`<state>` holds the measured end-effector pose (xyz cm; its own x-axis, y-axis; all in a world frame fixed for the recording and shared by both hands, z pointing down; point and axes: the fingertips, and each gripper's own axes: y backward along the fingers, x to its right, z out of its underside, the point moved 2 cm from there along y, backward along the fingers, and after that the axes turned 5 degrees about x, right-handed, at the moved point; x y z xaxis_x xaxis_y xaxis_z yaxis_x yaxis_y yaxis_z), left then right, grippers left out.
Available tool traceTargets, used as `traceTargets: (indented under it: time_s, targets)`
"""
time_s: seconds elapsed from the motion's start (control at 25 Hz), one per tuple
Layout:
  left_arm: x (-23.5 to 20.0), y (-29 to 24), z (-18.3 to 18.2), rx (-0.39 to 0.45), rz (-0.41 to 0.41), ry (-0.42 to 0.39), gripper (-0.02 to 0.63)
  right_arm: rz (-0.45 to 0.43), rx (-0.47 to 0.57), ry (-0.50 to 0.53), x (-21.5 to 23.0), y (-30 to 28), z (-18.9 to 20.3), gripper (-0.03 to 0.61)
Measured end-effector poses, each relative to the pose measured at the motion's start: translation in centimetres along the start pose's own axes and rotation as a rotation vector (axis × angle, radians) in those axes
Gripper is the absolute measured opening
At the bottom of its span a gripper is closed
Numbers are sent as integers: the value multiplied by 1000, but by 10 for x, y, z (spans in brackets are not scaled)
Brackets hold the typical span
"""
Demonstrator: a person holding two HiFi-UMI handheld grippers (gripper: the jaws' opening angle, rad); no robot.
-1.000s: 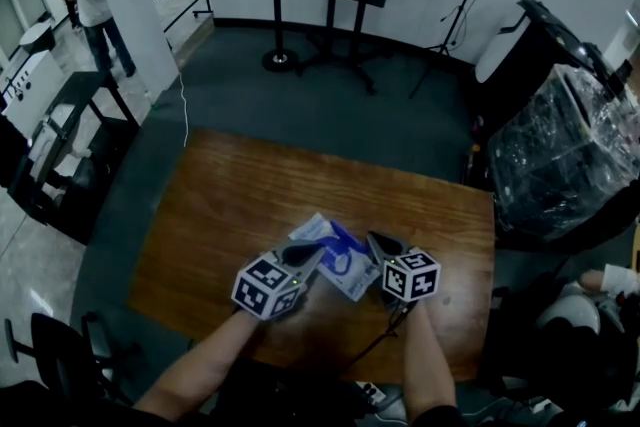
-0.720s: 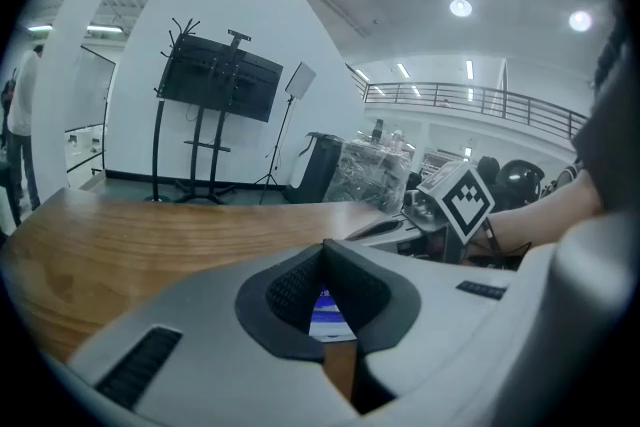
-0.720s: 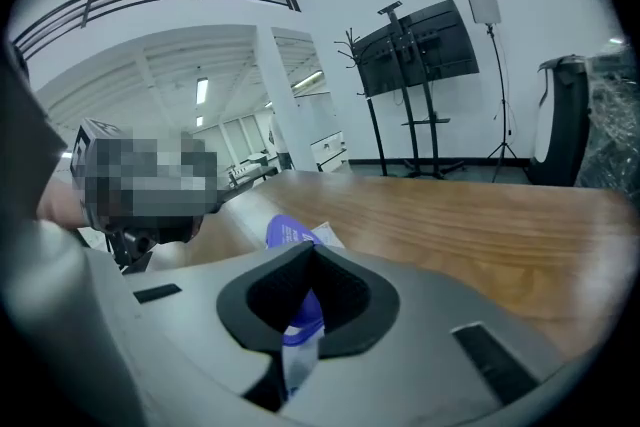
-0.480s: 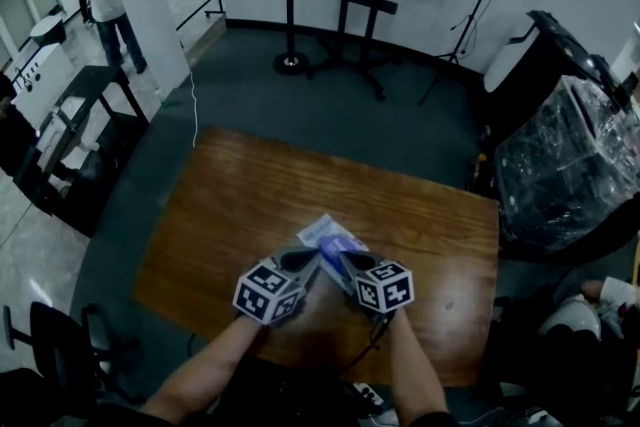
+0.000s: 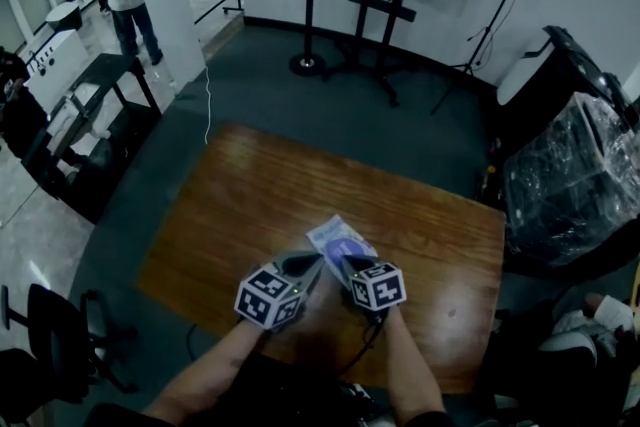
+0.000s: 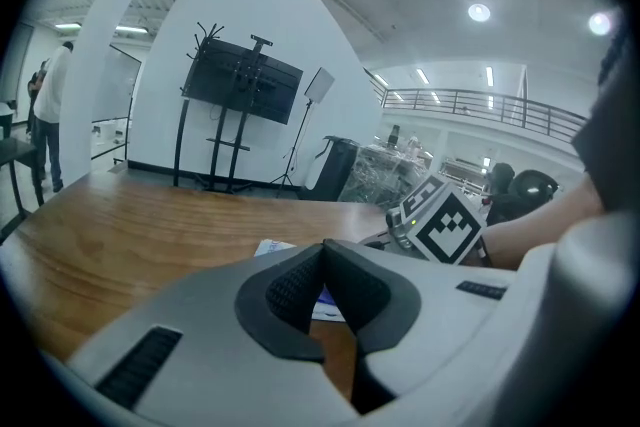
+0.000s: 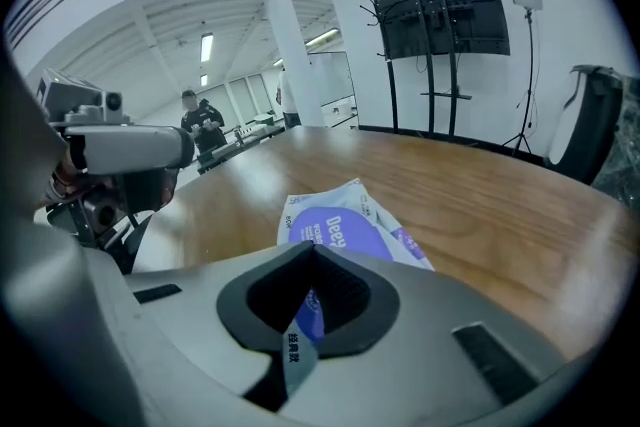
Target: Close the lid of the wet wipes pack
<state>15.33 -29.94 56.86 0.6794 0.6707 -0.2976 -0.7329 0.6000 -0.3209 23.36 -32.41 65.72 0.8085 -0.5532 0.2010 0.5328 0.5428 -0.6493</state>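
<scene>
Wooden table [image 5: 230,205]: we clench our right gripper [image 7: 313,250] on the lid tab [image 7: 297,352] of the wet wipes pack [image 7: 345,225]; our left gripper [image 6: 322,247] is pressed closed nearby.

**Grey hand-held grippers with marker cubes**

The left gripper [image 5: 312,261] and the right gripper [image 5: 349,261] are each formed as a smooth, light-grey moulded shell. A marker cube [image 5: 268,296] printed with black-and-white squares is carried on each. The fingers [image 6: 292,287] are lined with dark, finely ribbed pads, and a narrow dark slot [image 6: 140,367] is set into the shell. A thin dark cable [image 5: 362,347] is seen trailing from the right gripper. The forearms [image 5: 205,377] are left uncovered.
</scene>
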Motion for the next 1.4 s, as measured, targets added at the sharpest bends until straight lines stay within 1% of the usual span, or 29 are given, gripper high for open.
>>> traceTargets:
  time_s: [0.2, 0.32, 0.44, 0.52, 0.68, 0.84, 1.0, 1.2, 1.4]
  targets:
    - [0, 8, 2, 4, -14, 13, 2, 26, -15, 28, -2, -3, 1, 11]
    - [1, 12, 4, 7, -22, 12, 2, 31, -2, 19, 0, -4, 2, 11]
    - [7, 21, 1, 13, -22, 5, 2, 45, 36, 1, 1, 4, 4, 11]
    - [7, 30, -4, 20, -17, -9, 2, 55, 91, -14, -3, 12, -1, 11]
    - [8, 51, -15, 41, 15, -35, 2, 52, 178, -29, -31, 34, -7, 11]
    - [14, 69, -28, 82, 67, -45, 2, 78, 261, -42, -60, 61, -15, 11]
    - [18, 92, -33, 104, 120, -42, 2, 133, 331, -58, -94, 85, -22, 11]
    - [17, 130, -37, 123, 183, -52, 2, 222, 439, -93, -140, 114, -38, 11]
    - [23, 162, -47, 140, 247, -85, 2, 284, 548, -70, -182, 146, -63, 11]
